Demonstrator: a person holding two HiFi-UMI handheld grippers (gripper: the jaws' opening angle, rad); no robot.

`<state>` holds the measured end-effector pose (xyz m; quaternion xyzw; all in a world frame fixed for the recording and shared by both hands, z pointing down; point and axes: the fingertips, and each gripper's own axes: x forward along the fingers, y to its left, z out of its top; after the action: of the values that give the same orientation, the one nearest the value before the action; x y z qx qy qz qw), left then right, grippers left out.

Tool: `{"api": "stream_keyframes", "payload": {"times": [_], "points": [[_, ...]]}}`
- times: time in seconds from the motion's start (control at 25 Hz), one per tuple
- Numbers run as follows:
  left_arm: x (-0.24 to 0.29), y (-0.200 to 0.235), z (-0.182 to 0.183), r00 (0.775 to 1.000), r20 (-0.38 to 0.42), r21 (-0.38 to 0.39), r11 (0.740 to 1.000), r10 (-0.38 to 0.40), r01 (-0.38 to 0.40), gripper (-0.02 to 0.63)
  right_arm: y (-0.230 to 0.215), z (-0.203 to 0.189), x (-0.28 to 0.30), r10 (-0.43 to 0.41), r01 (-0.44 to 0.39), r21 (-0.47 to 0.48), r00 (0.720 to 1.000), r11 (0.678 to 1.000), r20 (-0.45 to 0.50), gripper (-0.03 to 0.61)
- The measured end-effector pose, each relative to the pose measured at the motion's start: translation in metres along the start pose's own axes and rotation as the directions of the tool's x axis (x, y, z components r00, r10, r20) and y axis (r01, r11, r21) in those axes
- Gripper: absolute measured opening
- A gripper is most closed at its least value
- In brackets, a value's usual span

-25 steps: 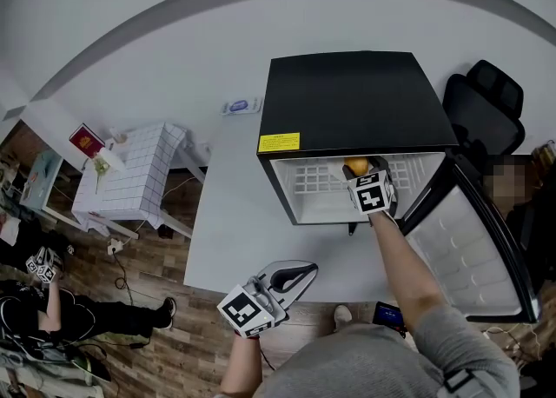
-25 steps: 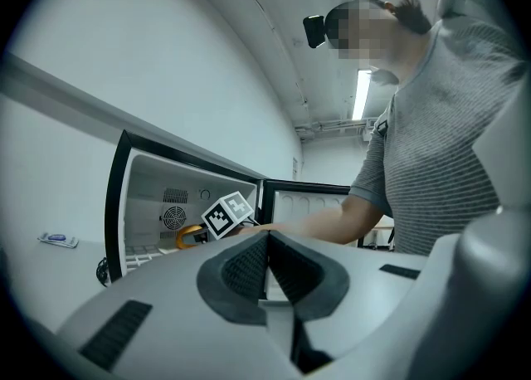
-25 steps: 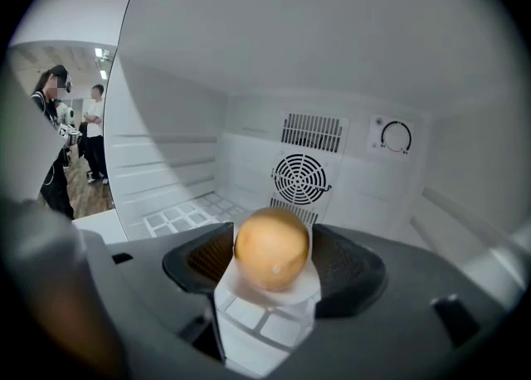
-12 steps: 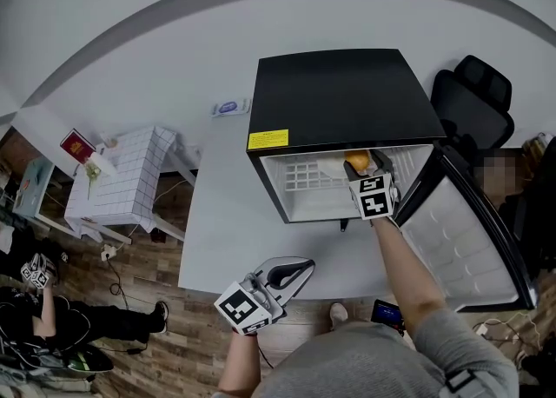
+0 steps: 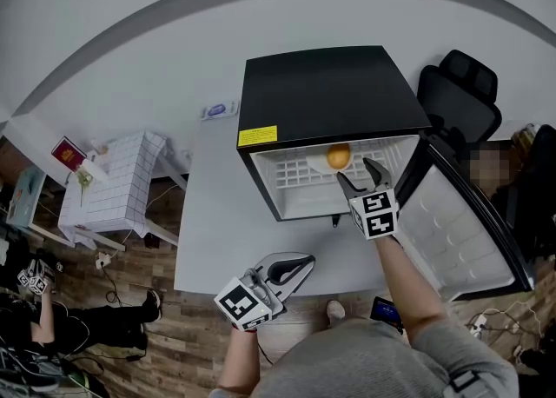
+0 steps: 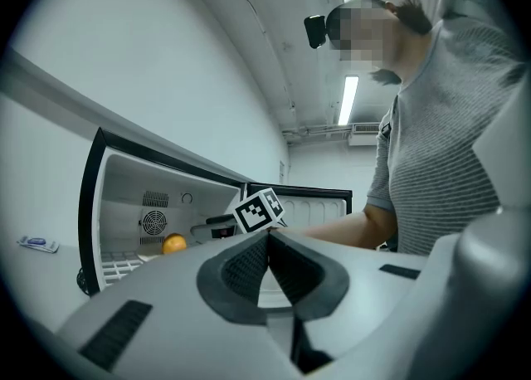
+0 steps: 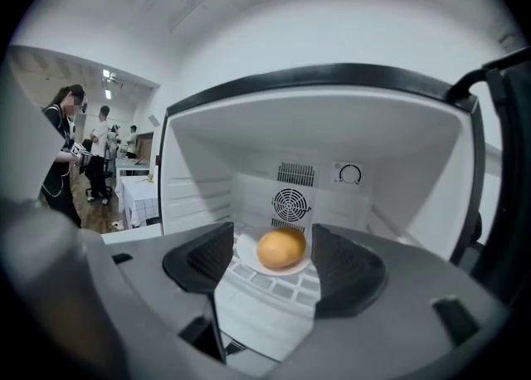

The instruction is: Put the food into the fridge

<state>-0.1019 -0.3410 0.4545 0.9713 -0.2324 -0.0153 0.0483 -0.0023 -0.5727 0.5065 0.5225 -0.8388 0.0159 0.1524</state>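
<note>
The right claw (image 5: 358, 175) stands wide and empty just outside the fridge's (image 5: 323, 92) open front. Its jaws are clear of the round orange food (image 5: 338, 155), which sits on a white plate (image 5: 318, 162) on the shelf (image 5: 295, 181) inside. The left claw (image 5: 301, 265), pinched together on nothing, hangs well short of the fridge, at the tabletop's (image 5: 217, 214) near edge.
</note>
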Motion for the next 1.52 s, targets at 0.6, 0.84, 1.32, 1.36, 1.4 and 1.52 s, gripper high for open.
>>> {"api": "stream_keyframes", "payload": {"times": [0.6, 0.84, 1.32, 1.36, 1.4, 1.52], "points": [[-0.004, -0.018, 0.003, 1.000, 0.004, 0.016, 0.999, -0.029, 0.029, 0.011, 0.062, 0.031, -0.079, 0.166, -0.165, -0.025, 0.971, 0.986, 0.173, 0.282], [-0.007, -0.024, 0.002, 0.999, 0.001, 0.019, 0.999, -0.038, 0.038, 0.011, 0.072, 0.036, -0.106, 0.188, -0.187, -0.027, 0.958, 0.982, 0.216, 0.176], [-0.019, -0.034, -0.001, 1.000, 0.007, 0.022, 1.000, -0.022, 0.022, 0.011, 0.088, 0.035, -0.154, 0.225, -0.229, -0.010, 0.942, 0.973, 0.248, 0.012], [-0.020, -0.035, -0.001, 1.000, 0.005, 0.023, 1.000, -0.019, 0.019, 0.011, 0.089, 0.036, -0.158, 0.226, -0.232, -0.005, 0.941, 0.973, 0.252, 0.012], [-0.021, -0.036, -0.001, 1.000, 0.002, 0.025, 1.000, -0.015, 0.015, 0.011, 0.089, 0.036, -0.163, 0.226, -0.234, 0.001, 0.940, 0.972, 0.256, 0.012], [-0.025, -0.036, -0.001, 1.000, -0.005, 0.030, 1.000, 0.009, -0.009, 0.011, 0.089, 0.043, -0.178, 0.220, -0.230, 0.003, 0.936, 0.973, 0.275, 0.012]]}}
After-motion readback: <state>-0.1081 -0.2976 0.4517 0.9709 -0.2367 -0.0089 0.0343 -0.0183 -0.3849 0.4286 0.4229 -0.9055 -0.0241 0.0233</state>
